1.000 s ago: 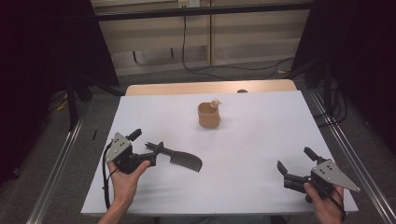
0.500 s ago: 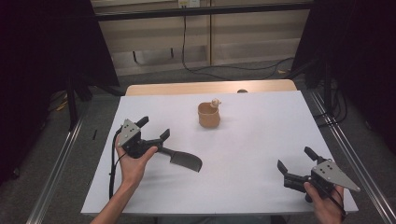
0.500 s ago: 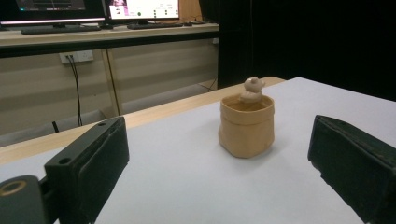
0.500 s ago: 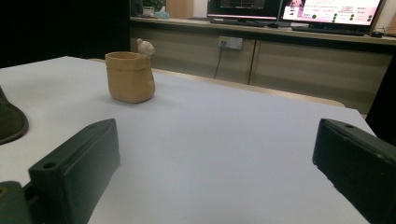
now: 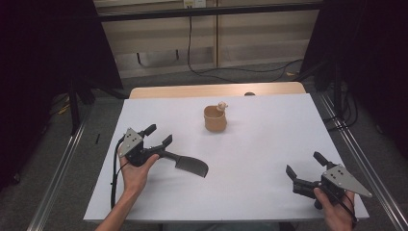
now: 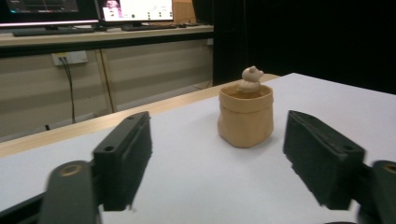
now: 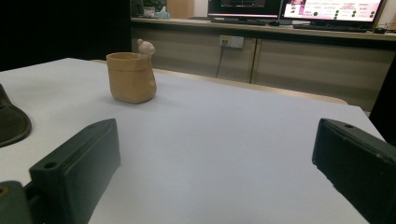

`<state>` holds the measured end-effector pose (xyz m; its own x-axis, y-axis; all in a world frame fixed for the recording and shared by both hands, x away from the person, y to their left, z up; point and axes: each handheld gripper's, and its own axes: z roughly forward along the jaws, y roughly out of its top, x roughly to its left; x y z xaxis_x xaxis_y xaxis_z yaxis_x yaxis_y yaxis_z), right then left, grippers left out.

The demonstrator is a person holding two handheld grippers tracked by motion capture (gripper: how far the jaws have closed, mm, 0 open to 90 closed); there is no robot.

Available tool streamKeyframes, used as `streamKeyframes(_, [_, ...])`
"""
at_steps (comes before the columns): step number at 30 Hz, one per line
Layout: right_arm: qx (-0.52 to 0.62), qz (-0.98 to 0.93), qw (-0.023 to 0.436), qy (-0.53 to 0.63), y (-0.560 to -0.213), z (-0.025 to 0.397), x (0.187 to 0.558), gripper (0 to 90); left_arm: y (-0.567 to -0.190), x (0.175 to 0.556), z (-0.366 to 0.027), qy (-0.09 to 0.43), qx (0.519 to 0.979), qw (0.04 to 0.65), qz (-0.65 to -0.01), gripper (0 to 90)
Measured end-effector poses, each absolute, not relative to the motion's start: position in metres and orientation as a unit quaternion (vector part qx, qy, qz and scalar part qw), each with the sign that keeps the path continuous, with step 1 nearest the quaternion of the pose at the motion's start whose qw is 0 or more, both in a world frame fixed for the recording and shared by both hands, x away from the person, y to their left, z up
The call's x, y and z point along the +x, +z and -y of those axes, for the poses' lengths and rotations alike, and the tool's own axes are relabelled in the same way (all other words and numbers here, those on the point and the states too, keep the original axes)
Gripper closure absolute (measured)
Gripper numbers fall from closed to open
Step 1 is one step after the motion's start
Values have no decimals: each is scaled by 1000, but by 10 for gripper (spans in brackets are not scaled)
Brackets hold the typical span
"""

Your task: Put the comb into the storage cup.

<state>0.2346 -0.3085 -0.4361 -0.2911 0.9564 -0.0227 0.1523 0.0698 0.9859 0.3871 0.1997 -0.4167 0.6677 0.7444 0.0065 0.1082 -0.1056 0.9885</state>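
High view: tan pot (image 5: pixel 215 119) with a small figure (image 5: pixel 222 105) on its rim sits upright mid-table, toward the far edge. Left gripper (image 5: pixel 159 136) has swung off the dark spoon-like tool (image 5: pixel 187 164) over the last second and now faces the pot, jaws spread wide, nothing between them; tool lies flat just beside it. My read: lining up a reach for the pot. Right gripper (image 5: pixel 303 169) sits near the front right corner, jaws apart, unchanged

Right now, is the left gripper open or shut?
Open. In the left gripper view the left gripper has its two black jaws set wide apart with bare white table between them, aimed at the tan pot.
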Motion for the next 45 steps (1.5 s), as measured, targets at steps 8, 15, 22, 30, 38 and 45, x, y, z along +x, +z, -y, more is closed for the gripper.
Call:
streamKeyframes(8, [448,-618,394,511,-436,309,234,8,-417,390,-208,267,688,596,-316,470])
streamKeyframes(15, [448,-618,395,512,-436,309,235,8,-418,392,-208,247,680,610,-324,666])
streamKeyframes(22, [447,-616,393,515,-436,308,234,8,-416,392,-210,227,678,619,-324,815])
streamKeyframes(30, [448,-615,394,515,-436,308,234,8,-415,395,-210,198,686,617,-331,900])
streamKeyframes(38, [446,-615,393,517,-436,308,234,8,-408,400,-208,192,703,596,-337,900])
streamKeyframes(45, [447,-615,394,516,-436,308,234,8,-404,414,-204,176,738,554,-342,900])
